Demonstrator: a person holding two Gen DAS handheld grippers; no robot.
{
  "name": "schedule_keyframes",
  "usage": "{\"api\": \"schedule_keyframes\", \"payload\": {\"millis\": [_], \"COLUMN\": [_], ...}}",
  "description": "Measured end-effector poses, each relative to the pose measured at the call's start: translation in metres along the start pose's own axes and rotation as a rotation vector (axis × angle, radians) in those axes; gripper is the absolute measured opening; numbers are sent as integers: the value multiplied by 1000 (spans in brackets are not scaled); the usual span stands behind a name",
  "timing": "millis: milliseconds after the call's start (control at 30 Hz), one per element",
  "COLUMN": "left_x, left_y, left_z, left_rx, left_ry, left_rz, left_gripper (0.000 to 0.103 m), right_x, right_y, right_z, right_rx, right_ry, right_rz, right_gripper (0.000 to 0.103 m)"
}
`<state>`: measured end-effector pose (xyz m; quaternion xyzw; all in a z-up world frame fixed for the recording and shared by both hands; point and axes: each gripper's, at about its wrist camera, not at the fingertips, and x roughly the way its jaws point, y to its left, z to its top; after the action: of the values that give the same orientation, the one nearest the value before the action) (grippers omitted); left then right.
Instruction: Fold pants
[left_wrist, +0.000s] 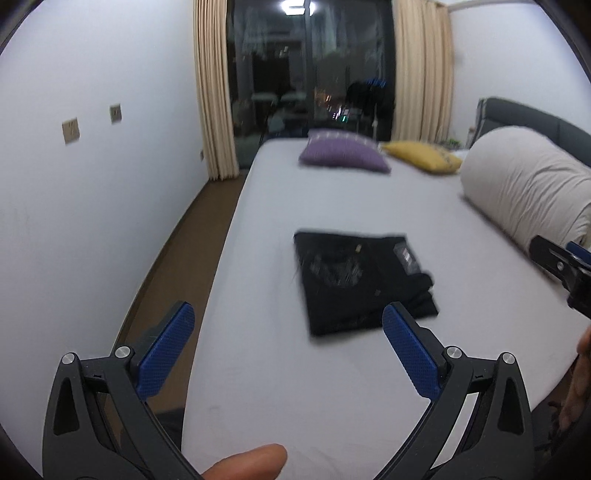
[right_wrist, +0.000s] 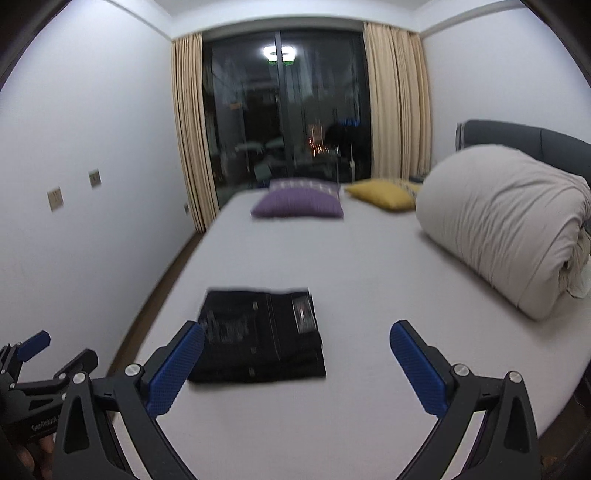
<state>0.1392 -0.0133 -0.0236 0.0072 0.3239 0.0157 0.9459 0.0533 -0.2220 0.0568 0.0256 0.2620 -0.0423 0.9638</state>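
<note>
Materials and finishes
Pants (right_wrist: 258, 339): black matt cloth. Bed (right_wrist: 369, 266): smooth pale sheet. Fingers (right_wrist: 173, 373): blue textured pads, black matt frames.

Home bedroom, bed (right_wrist: 369, 266), pillows (purple, yellow), curtained window (right_wrist: 284, 110)

One marking is partly legible. In the lower left of the right wrist view, white lettering is printed on the black body of the left gripper (right_wrist: 35, 349); only a fragment resembling "GenRobot" can be made out, and the remainder is cut off behind the right gripper's arm.

A rectangular label (right_wrist: 303, 313) is carried on the waistband of the folded black pants (right_wrist: 258, 338), at centre frame. Its printing is blurred and cannot be read. In the left wrist view, the same label (left_wrist: 405, 255) is likewise illegible.

No other text, number or sign can be read.
</note>
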Motion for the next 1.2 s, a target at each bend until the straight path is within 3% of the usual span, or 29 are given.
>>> {"api": "schedule_keyframes", "payload": {"millis": [167, 467, 1200], "left_x": [21, 60, 84], "left_y": [4, -4, -3], "left_z": [-15, -25, -29], "left_rx": [-21, -15, -12], "left_ry": [75, 130, 176], "left_rz": [9, 8, 3], "left_gripper": [103, 103, 103], "right_x": [10, 20, 33], "right_y": [4, 15, 18], "right_z": [-14, -25, -34], "right_rx": [7, -20, -25], "right_ry": [71, 122, 167], "right_rz": [3, 16, 29], "right_gripper": [103, 103, 103]}}
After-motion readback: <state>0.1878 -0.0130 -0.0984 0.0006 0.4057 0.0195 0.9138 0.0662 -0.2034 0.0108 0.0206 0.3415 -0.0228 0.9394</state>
